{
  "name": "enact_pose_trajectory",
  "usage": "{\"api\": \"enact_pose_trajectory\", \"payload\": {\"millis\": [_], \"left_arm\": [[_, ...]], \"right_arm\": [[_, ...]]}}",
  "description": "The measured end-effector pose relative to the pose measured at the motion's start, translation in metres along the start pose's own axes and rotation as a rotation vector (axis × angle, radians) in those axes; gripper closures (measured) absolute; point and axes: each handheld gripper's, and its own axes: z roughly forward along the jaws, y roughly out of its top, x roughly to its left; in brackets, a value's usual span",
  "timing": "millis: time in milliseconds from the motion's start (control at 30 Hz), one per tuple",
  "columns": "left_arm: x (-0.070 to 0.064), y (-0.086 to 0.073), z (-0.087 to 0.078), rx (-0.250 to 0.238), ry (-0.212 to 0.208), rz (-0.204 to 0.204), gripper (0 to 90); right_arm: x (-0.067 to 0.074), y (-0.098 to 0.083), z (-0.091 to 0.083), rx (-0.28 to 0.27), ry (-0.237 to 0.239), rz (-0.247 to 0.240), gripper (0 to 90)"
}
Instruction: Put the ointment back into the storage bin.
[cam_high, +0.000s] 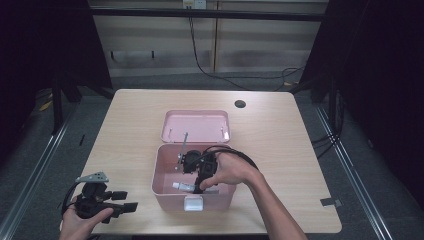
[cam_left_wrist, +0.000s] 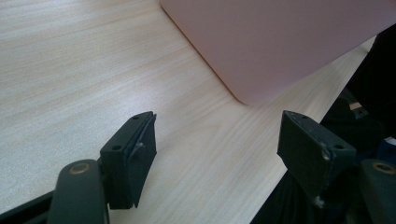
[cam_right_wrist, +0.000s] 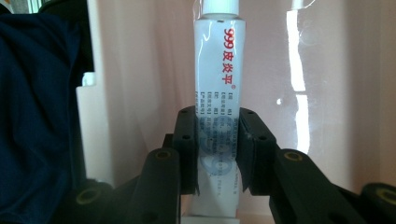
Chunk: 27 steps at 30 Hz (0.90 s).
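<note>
A: What is listed, left to right?

B: One left gripper (cam_high: 131, 200), held over the counter (cam_high: 125, 130) edge, jaws apart, nothing between them. One pink box (cam_high: 162, 192), lid (cam_high: 196, 125) laid open behind it. One right gripper (cam_right_wrist: 218, 151), lowered into the box, jaws clamped on one white tube (cam_right_wrist: 218, 88).

A: Where is the tube entered?

B: Inside the box, near the front wall; it is gripped at mid-body, cap end pointing away from the jaws.

A: How is it judged to handle?

B: Light, soft-walled and rather slick; it would likely be dented by a hard squeeze. A hold on the flat mid-body is judged best. One white latch (cam_high: 193, 203) is noted on the box front.
</note>
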Motion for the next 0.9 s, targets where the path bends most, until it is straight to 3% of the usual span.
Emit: {"api": "enact_pose_trajectory", "payload": {"millis": [900], "left_arm": [[0.0,0.0,0.0,0.0,-0.001,0.0,28.6]], "right_arm": [[-0.008,0.001,0.024,0.035,0.038,-0.017,71.5]]}}
